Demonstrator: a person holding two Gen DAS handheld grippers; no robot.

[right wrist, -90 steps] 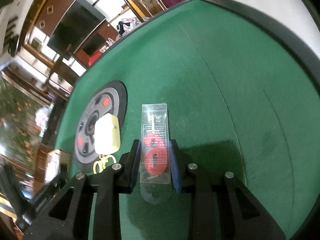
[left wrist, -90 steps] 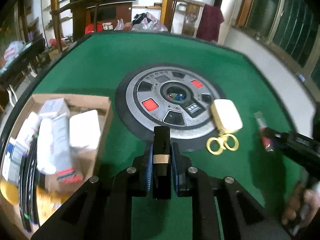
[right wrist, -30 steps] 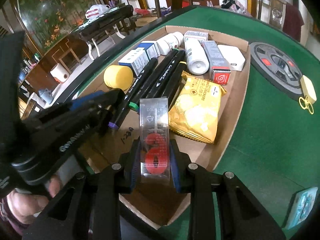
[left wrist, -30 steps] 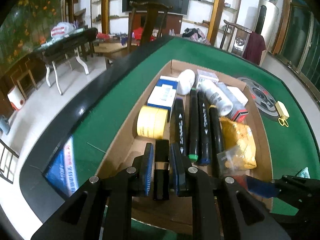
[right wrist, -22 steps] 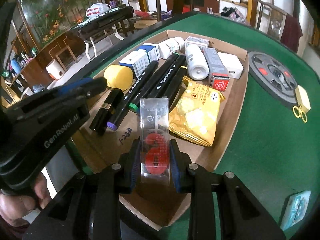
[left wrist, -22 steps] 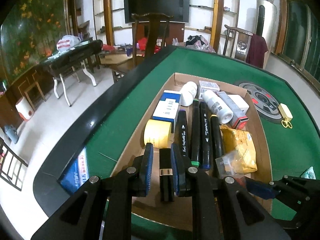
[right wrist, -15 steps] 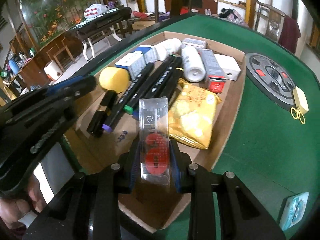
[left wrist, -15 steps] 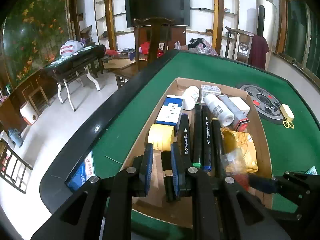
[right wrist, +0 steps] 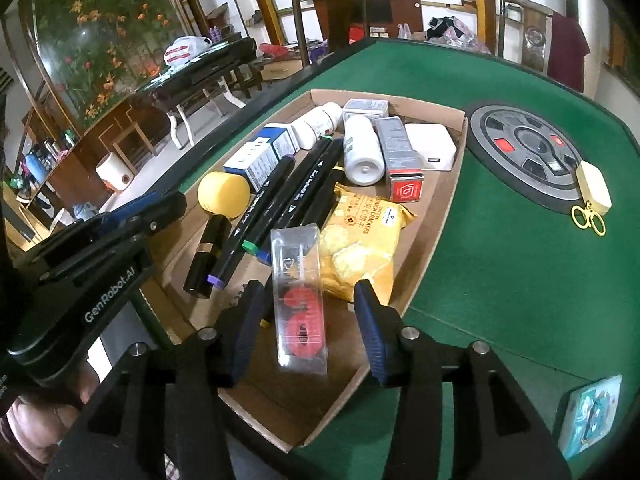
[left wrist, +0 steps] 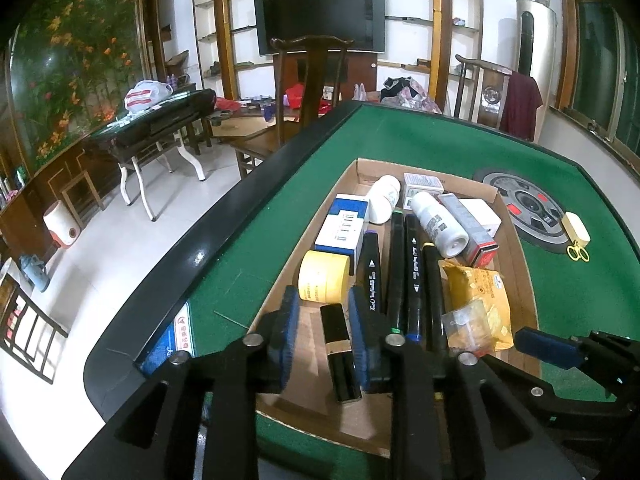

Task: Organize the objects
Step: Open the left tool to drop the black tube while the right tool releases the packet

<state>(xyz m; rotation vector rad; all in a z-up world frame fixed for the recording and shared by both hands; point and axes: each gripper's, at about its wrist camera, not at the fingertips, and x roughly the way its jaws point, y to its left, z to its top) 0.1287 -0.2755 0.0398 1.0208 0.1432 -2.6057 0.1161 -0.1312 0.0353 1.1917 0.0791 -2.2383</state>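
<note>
Green felt table (right wrist: 500, 272), brown cardboard box (right wrist: 448, 200). In it: a yellow tape roll (left wrist: 323, 277) at nine o'clock, black markers (left wrist: 396, 264), an orange-yellow snack bag (right wrist: 362, 236), and a clear case with red discs (right wrist: 300, 312).

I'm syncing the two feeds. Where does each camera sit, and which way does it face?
Left wrist: on the left gripper, looking along its open fingers over the box toward the room's TV; black tube lies between its fingers, right gripper at lower right.
Right wrist: on the right gripper, looking over the box, clear case between its open fingers; left gripper and a hand at left.
Shared: box, markers, yellow packet, scissors.
</note>
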